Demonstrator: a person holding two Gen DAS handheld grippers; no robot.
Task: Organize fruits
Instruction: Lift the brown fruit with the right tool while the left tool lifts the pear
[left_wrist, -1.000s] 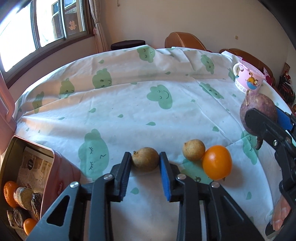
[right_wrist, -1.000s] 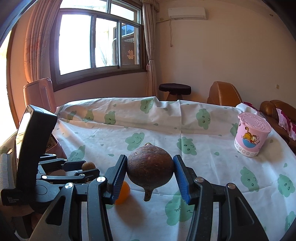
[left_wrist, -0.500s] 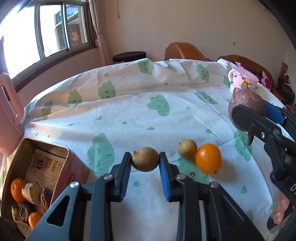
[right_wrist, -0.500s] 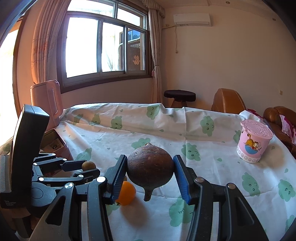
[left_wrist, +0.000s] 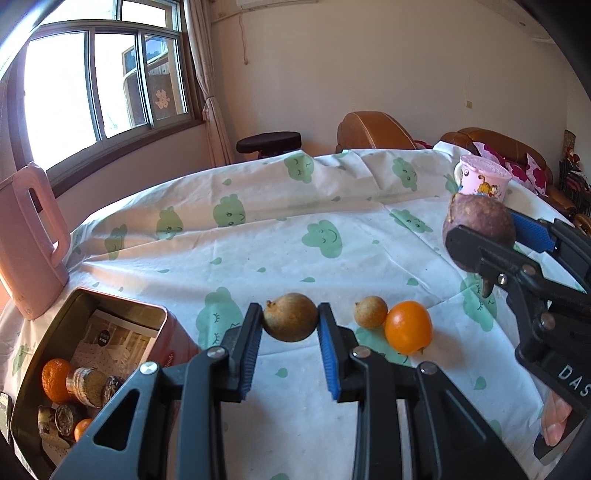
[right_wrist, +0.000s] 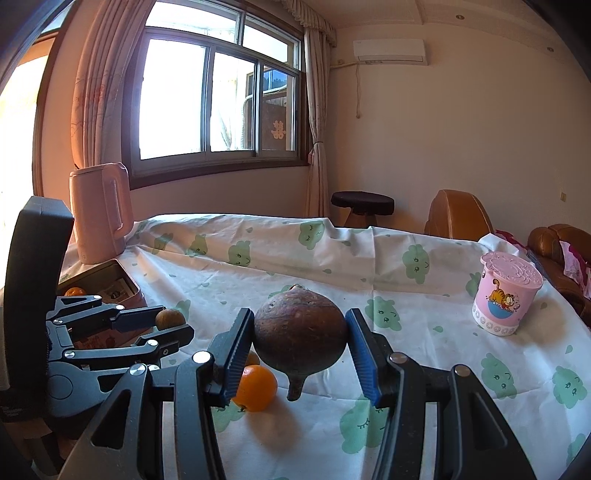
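White tablecloth printed with green smiling clouds. Orange citrus at 3 o'clock of the tan-brown fruit. Pink cartoon-cat cup; pink jug.

The right claw grips a dark round fruit above the desk; an orange lies near left, a pink cup far right.

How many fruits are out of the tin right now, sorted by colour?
Small brown: 2, the held small brown fruit and the loose small brown fruit
Orange: 1, the orange fruit
Purplish-brown: 1, the large purplish fruit
Total: 4
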